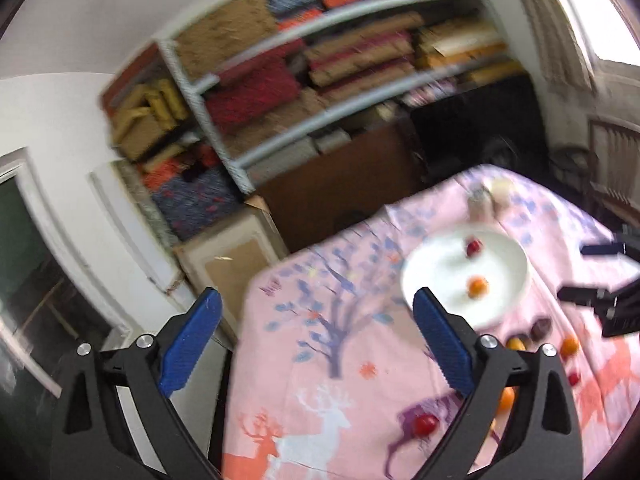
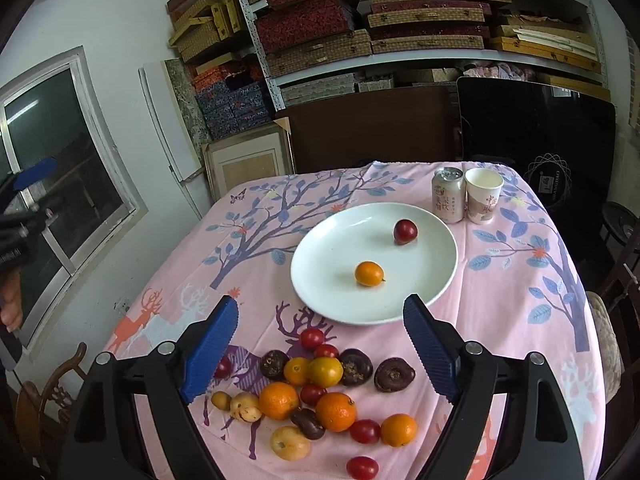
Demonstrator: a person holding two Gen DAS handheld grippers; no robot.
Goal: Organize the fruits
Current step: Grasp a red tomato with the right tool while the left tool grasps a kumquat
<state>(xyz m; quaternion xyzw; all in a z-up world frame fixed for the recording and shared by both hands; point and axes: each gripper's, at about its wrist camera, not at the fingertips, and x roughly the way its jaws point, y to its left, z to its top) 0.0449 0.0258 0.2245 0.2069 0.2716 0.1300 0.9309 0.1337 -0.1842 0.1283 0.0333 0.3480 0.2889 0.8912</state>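
Fruits (image 2: 316, 396) lie partly hidden behind the open right tool (image 2: 320, 344).

A home storeroom: metal shelves (image 2: 420, 56) stacked with woven boxes (image 2: 424, 18) behind a cloth-covered table (image 2: 520, 280).

Glossy white ceramic plate (image 2: 320, 300), matt printed cotton tablecloth (image 2: 520, 320), shiny metal can (image 2: 449, 196), paper cup (image 2: 483, 196)

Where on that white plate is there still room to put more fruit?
Most of the white plate is bare: its left half, and the near rim below the orange fruit. The red fruit sits at the far right. The pile on the cloth is crowded.
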